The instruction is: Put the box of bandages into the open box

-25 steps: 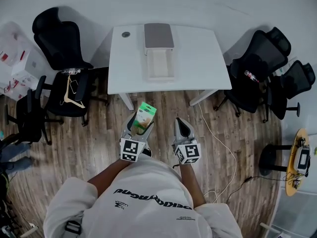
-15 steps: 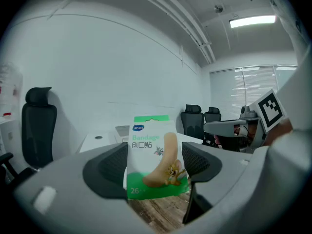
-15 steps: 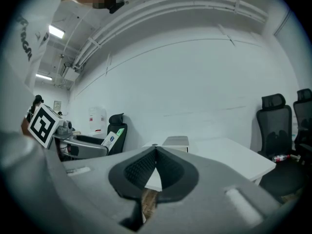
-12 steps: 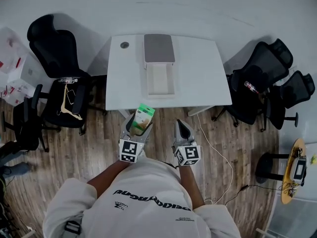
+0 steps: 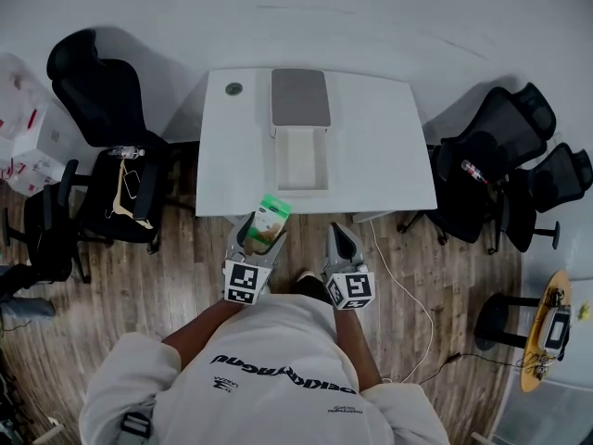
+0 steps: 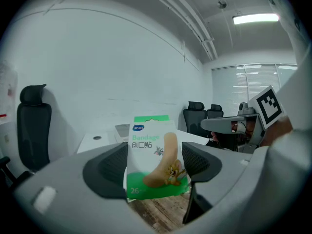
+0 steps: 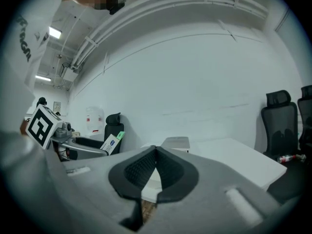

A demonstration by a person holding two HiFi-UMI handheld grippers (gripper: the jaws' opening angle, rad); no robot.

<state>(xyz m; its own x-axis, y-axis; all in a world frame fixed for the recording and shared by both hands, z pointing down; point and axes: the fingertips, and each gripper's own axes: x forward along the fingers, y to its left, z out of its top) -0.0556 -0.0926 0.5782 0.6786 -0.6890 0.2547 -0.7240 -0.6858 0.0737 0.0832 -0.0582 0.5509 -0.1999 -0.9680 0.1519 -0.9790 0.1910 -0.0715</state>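
— Status?
— My left gripper (image 6: 157, 168) clamps the box of bandages (image 6: 153, 147) upright, just short of the table (image 5: 380, 146). My right gripper (image 7: 155, 154) is closed, empty.
— Risk?
— The hold is low; the carton could tilt and miss the open box (image 5: 301, 156).

Head view: camera high above the person, facing steeply down; wood floor (image 5: 176, 267) near, white table (image 5: 371, 156) farther ahead.
Left and right gripper views: low, level, close behind their own jaws, facing the table.
Shared: all three hold the table and open box (image 5: 301, 160). Left gripper view catches the right gripper (image 6: 207, 125); right gripper view catches the left gripper (image 7: 100, 151).
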